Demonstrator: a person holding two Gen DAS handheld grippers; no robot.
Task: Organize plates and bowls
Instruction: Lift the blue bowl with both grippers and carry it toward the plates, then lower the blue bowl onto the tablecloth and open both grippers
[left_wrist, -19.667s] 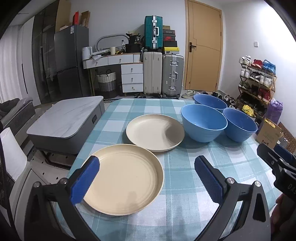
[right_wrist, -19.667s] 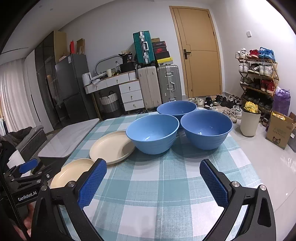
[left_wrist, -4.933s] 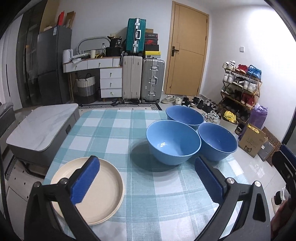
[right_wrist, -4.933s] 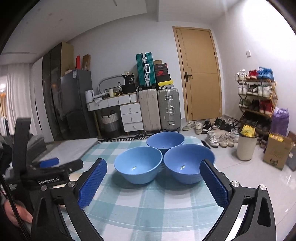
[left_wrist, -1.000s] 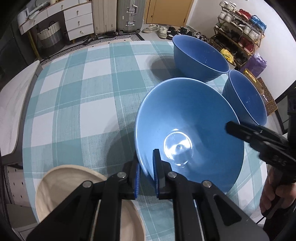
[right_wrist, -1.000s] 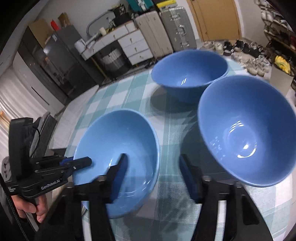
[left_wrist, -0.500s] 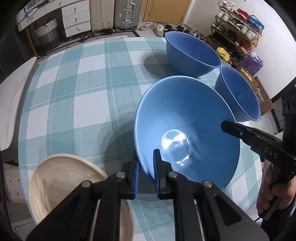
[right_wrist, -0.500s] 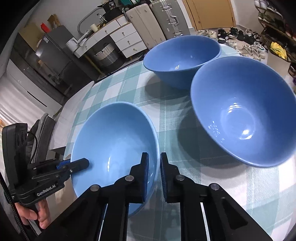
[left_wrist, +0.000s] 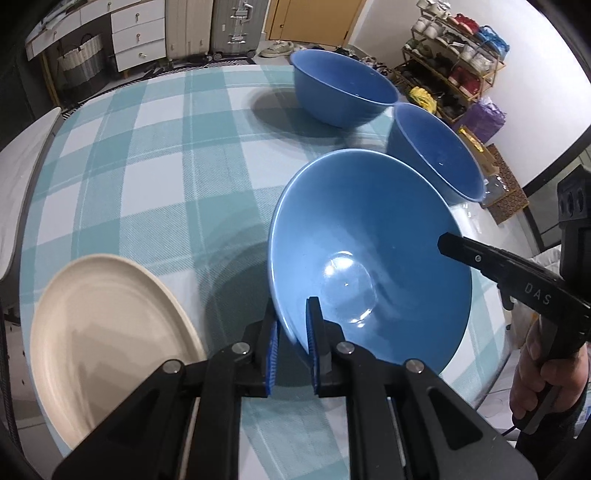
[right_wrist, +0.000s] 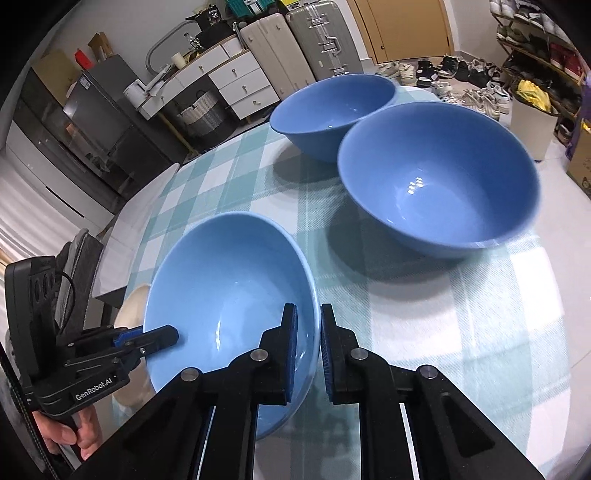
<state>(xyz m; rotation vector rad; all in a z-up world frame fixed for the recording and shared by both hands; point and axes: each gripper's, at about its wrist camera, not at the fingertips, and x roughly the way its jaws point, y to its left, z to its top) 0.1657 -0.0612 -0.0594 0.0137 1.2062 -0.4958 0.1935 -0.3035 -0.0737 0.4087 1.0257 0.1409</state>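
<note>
In the left wrist view, the left gripper (left_wrist: 291, 341) is clamping the near rim of a glossy, round, deep blue bowl (left_wrist: 369, 258), one pad inside and one outside. The bowl is tilting and seems to be lifted off the teal-and-white checked tablecloth (left_wrist: 147, 184), near its front edge. Across the bowl, the black right gripper (left_wrist: 448, 243) is reaching over the opposite rim. A round cream plate (left_wrist: 103, 332) is lying at the cloth's front left corner, and two more blue bowls (left_wrist: 343, 88) are sitting toward the far right corner.

In the right wrist view, the right gripper (right_wrist: 308, 350) is pinching the same bowl's (right_wrist: 229, 295) rim; its jaws have just been closing, with the wall between them. The left gripper (right_wrist: 162, 336) is biting the opposite rim.

To do this carry well, both hands should probably be travelling together at one height, keeping the bowl level so neither grip twists, and centring it above the nearer resting bowl (right_wrist: 439, 177) before lowering it in.
</note>
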